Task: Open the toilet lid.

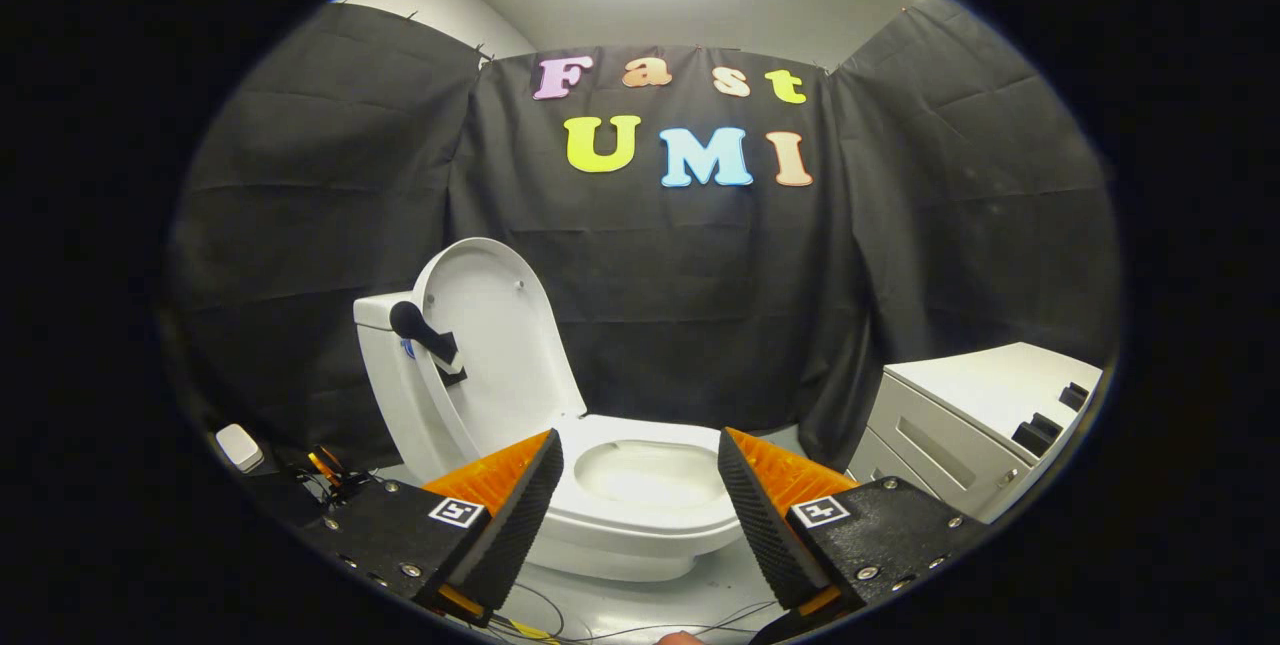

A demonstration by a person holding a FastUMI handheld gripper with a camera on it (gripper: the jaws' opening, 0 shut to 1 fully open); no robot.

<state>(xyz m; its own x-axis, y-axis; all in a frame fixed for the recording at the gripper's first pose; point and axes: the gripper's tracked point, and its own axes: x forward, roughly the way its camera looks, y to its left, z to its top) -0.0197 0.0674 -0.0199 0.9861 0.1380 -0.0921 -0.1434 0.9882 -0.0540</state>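
A white toilet (640, 515) stands just ahead of my fingers, against the black cloth wall. Its lid (495, 345) is raised, leaning back against the tank (385, 365), and the underside faces me. A dark handle (425, 333) sticks out from the lid's left edge. The seat and bowl (650, 475) lie uncovered between and beyond my fingertips. My gripper (640, 485) is open, with nothing between its fingers, and hangs a short way in front of the bowl without touching it.
A white cabinet (985, 425) with dark handles stands to the right of the toilet. Cables (330, 473) and a small white box (239, 446) lie on the floor left of the tank. Thin wires (640, 625) run across the pale floor below the bowl.
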